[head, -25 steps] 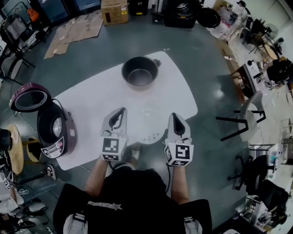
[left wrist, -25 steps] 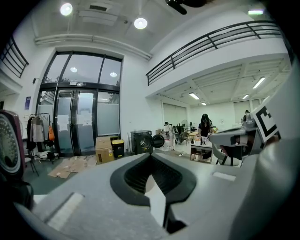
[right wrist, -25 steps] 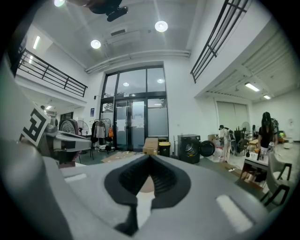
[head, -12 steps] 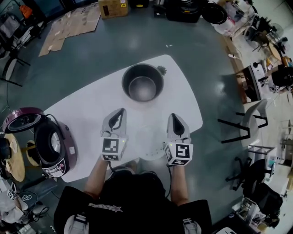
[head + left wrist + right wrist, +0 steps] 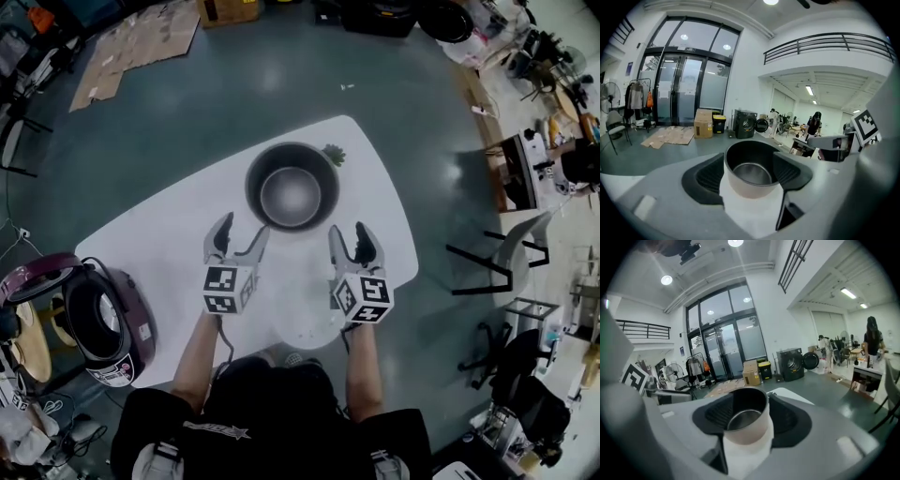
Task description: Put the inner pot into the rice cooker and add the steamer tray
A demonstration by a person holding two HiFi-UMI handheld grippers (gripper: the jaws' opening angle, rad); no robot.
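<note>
Both tools have their jaws spread wide, having just been opening, and neither clamps anything. The left tool point(image 5: 239, 239) and right tool point(image 5: 350, 239) point forward side by side over the white bench point(image 5: 169, 234). The pot point(image 5: 292, 192) stands upright and empty just ahead of them, between their lines; each gripper view frames it in the gap between the jaws, beyond the tips and untouched. The clear tray point(image 5: 302, 323) lies behind and between the tools, at the near edge. The cooker point(image 5: 103, 323), lid open, sits well off to the left tool's left.
</note>
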